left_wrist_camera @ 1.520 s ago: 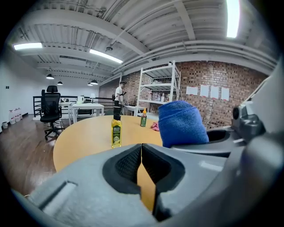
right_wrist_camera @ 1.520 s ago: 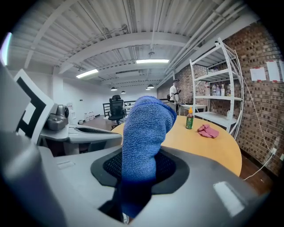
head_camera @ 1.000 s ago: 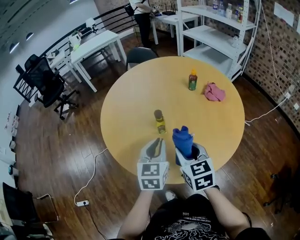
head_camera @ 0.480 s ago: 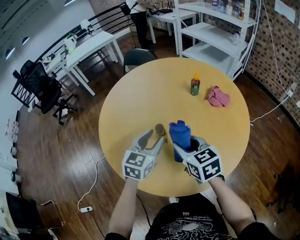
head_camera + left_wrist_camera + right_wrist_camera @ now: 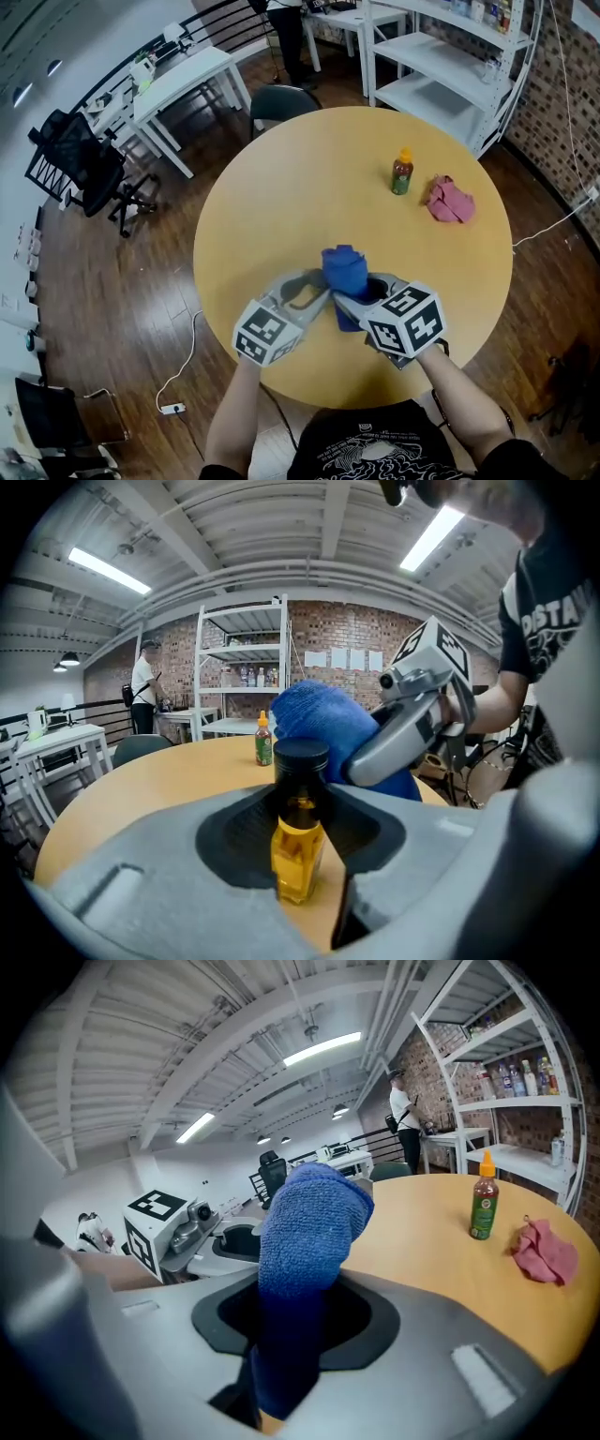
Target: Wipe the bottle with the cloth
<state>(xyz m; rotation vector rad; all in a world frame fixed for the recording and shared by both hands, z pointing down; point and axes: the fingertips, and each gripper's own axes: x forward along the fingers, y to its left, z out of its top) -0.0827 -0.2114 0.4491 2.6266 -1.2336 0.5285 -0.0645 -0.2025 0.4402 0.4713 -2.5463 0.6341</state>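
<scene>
A small bottle point(image 5: 299, 829) of yellow liquid with a black cap stands on the round wooden table point(image 5: 281, 206). It is between the jaws of my left gripper point(image 5: 317, 284), which have just been closing. A sliver of table still shows between the bottle and the right-hand jaw. My right gripper point(image 5: 349, 306) is shut on a rolled blue cloth point(image 5: 345, 270). The cloth's top leans against the bottle's cap, as the left gripper view shows with the blue cloth point(image 5: 319, 714) behind it. In the head view the cloth hides the bottle.
An orange-capped bottle point(image 5: 401, 174) and a pink cloth point(image 5: 450, 201) lie at the table's far right. Beyond the table are a dark chair point(image 5: 281, 101), white shelves point(image 5: 441, 56), a white desk point(image 5: 183, 80) and a standing person point(image 5: 286, 28). A power strip point(image 5: 169, 409) lies on the floor at left.
Both grippers have moved forward and together over the table. The left jaws, shut a second ago, opened and came round the bottle. The blue cloth now covers the bottle in the head view.
</scene>
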